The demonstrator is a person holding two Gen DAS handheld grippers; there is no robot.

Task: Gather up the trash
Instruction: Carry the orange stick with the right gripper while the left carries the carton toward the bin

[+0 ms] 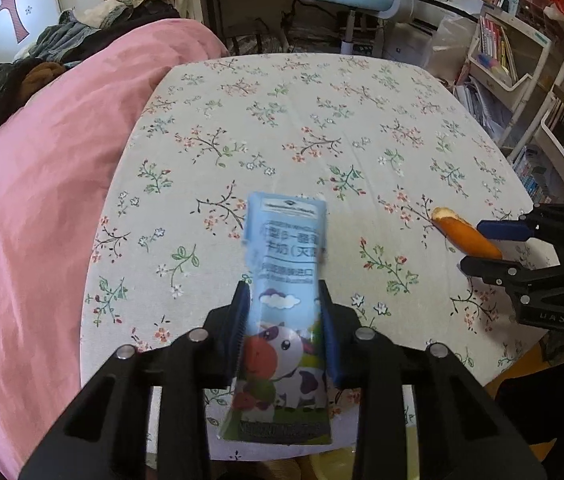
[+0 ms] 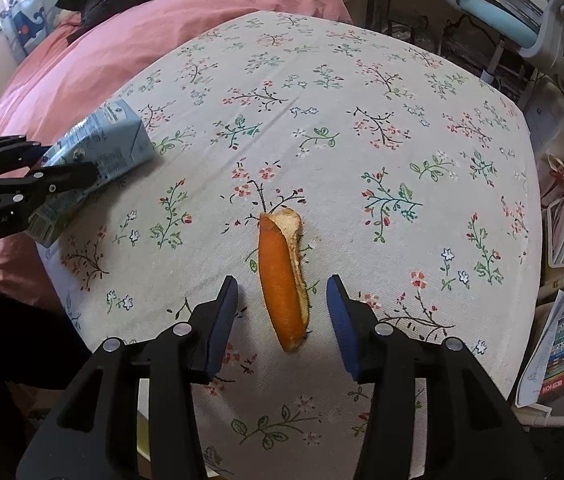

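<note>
Carton gripped, peel between open jaws

Left gripper [image 1: 284, 312] clamps the milk carton [image 1: 284, 280], long axis along its fingers; right gripper [image 2: 282, 312] stands open astride the lengthwise peel [image 2: 280, 280].

A: How many pieces of trash are on the round table with the flowered cloth [image 2: 362, 80]?

B: Two. One pale blue milk carton with a cartoon cow [image 1: 282, 320] at its near edge, and one curved strip of orange peel [image 2: 282, 280] nearer its middle.

A: And grippers over the table?

B: Two black grippers with blue pads.
</note>
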